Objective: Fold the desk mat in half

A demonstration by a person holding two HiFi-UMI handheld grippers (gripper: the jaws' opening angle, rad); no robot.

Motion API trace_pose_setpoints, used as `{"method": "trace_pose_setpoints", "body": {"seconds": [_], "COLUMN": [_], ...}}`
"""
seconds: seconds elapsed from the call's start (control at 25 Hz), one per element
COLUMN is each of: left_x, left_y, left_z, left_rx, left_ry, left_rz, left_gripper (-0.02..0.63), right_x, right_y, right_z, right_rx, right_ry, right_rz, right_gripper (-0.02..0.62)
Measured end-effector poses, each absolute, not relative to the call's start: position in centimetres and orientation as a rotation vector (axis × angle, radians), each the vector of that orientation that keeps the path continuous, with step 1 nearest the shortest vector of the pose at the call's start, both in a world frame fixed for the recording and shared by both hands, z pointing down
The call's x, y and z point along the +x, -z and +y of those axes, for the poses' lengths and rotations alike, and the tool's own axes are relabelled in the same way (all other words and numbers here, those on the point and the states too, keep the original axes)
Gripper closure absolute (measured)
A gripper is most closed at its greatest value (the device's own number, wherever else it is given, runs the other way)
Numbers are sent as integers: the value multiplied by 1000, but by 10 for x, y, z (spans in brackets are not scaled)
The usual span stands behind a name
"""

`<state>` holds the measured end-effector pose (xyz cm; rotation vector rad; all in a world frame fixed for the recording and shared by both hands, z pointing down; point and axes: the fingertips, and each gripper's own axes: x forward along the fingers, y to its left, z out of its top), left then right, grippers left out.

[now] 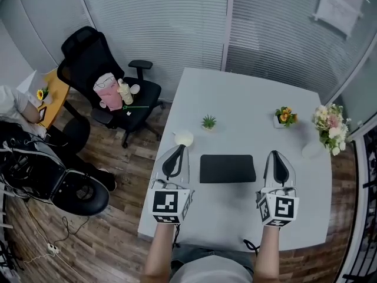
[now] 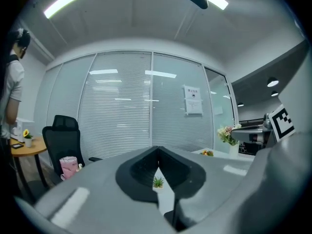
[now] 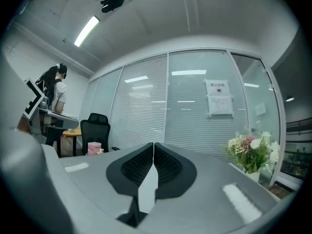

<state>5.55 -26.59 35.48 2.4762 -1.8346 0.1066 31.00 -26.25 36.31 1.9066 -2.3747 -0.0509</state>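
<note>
The dark desk mat lies flat on the white table, a compact rectangle between my two grippers. My left gripper hovers just left of the mat, my right gripper just right of it. Neither touches the mat. Both point level, away from me, across the table. In the left gripper view the left gripper has its tips together and holds nothing. The right gripper in its own view is shut too, with nothing between its pads. The mat is out of sight in both gripper views.
A small green plant and a white cup stand beyond the mat's left side. Orange flowers and a bouquet stand at the right. A black office chair holding a pink bag is left of the table. A person stands far left.
</note>
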Motion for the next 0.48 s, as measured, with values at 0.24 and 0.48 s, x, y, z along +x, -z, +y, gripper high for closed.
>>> {"method": "trace_pose_setpoints", "body": {"seconds": [0.24,0.48], "left_x": [57,57], "left_y": [-348,-345], "left_z": [-260,-258], "left_rx": [2485,2490], "left_ry": [-119,-108], "left_rz": [-1883,-1879], "left_gripper": [604,604], "right_x": [310,307], "right_y": [-362,-359], "right_z": [-257,-255], "right_rx": [1890,1880], "right_ry": [62,65], "right_rz": [-2376,-2377], "right_gripper": [572,572]}}
